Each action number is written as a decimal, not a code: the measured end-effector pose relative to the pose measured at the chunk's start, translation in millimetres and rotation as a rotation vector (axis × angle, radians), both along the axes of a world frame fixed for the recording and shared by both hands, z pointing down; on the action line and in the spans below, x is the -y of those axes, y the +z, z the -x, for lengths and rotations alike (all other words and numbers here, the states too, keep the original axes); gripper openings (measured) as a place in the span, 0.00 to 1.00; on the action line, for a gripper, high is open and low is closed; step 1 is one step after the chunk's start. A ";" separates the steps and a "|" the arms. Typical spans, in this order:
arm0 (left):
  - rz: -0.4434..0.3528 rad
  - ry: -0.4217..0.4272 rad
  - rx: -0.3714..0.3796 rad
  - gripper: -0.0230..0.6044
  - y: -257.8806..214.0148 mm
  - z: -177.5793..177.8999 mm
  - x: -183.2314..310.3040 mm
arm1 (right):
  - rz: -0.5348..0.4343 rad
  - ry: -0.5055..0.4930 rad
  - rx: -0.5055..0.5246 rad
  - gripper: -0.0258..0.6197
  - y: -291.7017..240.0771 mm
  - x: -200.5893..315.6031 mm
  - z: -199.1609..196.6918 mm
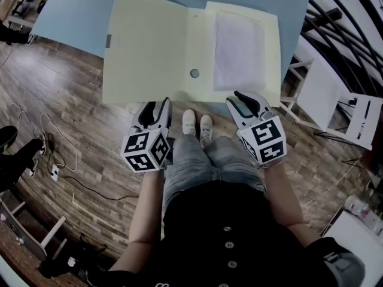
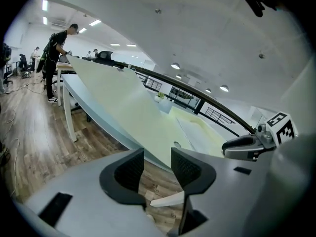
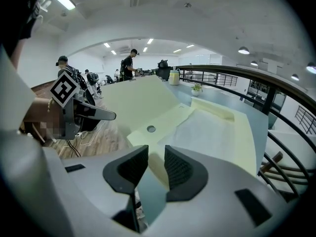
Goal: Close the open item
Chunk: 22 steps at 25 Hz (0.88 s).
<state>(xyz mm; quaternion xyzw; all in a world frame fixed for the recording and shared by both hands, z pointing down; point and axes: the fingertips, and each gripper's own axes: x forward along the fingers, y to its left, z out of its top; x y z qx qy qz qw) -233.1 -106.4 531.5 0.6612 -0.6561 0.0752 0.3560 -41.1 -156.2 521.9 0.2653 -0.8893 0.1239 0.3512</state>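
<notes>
**Folder lies open on the bench, both pairs of fingers apart and empty**

A pale yellow folder (image 1: 155, 46) lies spread flat on the blue bench (image 1: 72, 17). Its cover is folded out to the left. Its right half holds a stack of white paper (image 1: 238, 49). A round hole (image 1: 194, 73) sits in the strip between the two halves. The folder's near edge runs just inside the bench's near edge.

The left gripper (image 1: 157, 105) is at the bench's near edge, just below the cover's near right part. In the left gripper view its fingers (image 2: 131, 169) stand apart. Only the wooden floor (image 2: 29, 127) and the bench edge show through the gap, so it grips nothing.

The right gripper (image 1: 239, 103) points at the near edge of the folder's right half. Its tips are at that edge, and whether they touch it cannot be told. In the right gripper view its fingers (image 3: 180, 169) are spread, with the folder's near edge and the bench showing beyond them. Nothing is pressed between the pads.

The person stands close to the bench, with light shoes (image 1: 197, 124) between the two grippers. Cables (image 1: 54, 154) trail over the floor at the left, and a white chair (image 1: 335, 100) stands at the right.
</notes>
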 end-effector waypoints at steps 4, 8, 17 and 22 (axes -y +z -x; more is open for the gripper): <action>-0.029 -0.012 0.007 0.30 -5.3 5.6 6.6 | -0.014 0.003 -0.018 0.18 2.3 2.3 0.5; -0.064 -0.032 -0.005 0.30 -11.1 10.1 9.6 | -0.009 0.006 -0.020 0.19 3.7 0.7 2.4; -0.116 -0.045 -0.005 0.30 -25.2 12.5 14.6 | -0.009 -0.018 -0.030 0.18 5.1 -0.6 0.4; -0.132 -0.034 0.016 0.26 -30.9 10.7 15.2 | -0.012 -0.007 -0.016 0.18 4.8 0.3 0.8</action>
